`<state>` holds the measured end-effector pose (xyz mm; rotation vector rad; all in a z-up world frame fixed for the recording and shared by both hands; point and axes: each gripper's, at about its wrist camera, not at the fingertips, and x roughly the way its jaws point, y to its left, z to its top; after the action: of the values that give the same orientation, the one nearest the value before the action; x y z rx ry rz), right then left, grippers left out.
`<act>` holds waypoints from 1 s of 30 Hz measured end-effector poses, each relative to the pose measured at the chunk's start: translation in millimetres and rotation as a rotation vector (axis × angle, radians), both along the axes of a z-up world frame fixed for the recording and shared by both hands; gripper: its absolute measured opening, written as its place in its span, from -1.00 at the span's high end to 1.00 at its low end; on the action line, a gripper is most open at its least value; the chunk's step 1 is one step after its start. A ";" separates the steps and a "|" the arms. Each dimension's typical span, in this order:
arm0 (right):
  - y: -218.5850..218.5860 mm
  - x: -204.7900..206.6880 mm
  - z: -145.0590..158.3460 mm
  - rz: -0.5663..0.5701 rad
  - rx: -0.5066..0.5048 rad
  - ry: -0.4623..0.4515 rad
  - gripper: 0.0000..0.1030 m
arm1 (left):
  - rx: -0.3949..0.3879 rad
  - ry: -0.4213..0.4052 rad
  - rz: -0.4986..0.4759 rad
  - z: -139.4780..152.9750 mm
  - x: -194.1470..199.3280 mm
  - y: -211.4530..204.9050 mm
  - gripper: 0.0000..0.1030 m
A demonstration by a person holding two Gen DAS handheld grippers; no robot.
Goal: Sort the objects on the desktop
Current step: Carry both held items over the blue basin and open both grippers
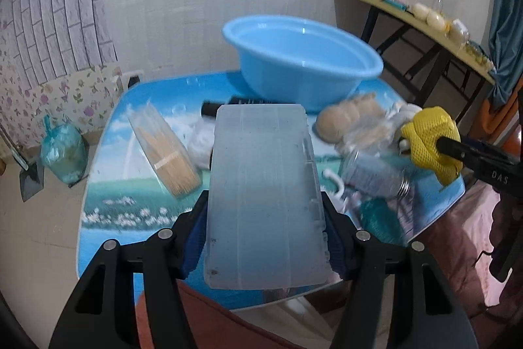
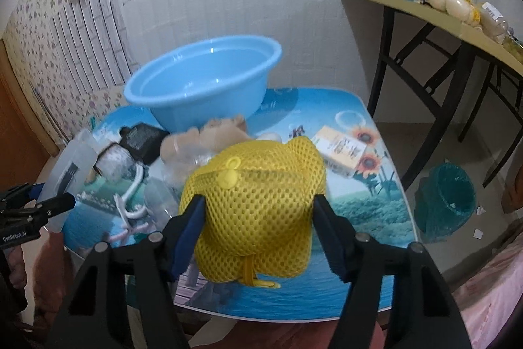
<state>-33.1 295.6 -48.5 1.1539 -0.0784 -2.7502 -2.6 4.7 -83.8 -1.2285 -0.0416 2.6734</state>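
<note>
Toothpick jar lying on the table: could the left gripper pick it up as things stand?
Probably not: the left gripper is clamped on a translucent plastic box, so the toothpick jar stays out of its grasp until that is put down.

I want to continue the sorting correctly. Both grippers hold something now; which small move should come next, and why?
Probably carry the yellow mesh pouch in the right gripper forward over the empty blue basin: it is gripped and clear of the table, like the clear plastic box in the left gripper.

box (image 1: 261, 192): frosted plastic | pouch (image 2: 258, 211): yellow mesh | basin (image 1: 300, 61): glossy plastic
</note>
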 end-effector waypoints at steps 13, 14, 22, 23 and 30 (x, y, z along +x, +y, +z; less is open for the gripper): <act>-4.5 -1.1 50.7 0.035 -0.069 0.129 -0.23 | 0.019 0.087 -0.016 38.9 -28.3 3.0 -0.19; -4.8 -1.2 55.7 0.040 -0.073 0.142 -0.23 | 0.019 0.091 -0.018 41.1 -30.3 3.2 -0.19; -7.7 -9.7 89.5 0.069 -0.098 0.238 -0.23 | 0.025 0.114 -0.035 53.3 -52.5 10.4 -0.19; -9.0 -13.1 90.2 0.072 -0.098 0.241 -0.23 | 0.023 0.114 -0.039 53.5 -56.1 12.0 -0.19; -21.2 -49.1 81.8 0.106 -0.114 0.211 -0.23 | 0.020 0.102 -0.073 53.0 -87.8 26.1 -0.19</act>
<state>-82.2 274.4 33.2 0.8106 -0.1414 -2.7152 -90.4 30.8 -30.8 -1.0650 -0.0084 2.6611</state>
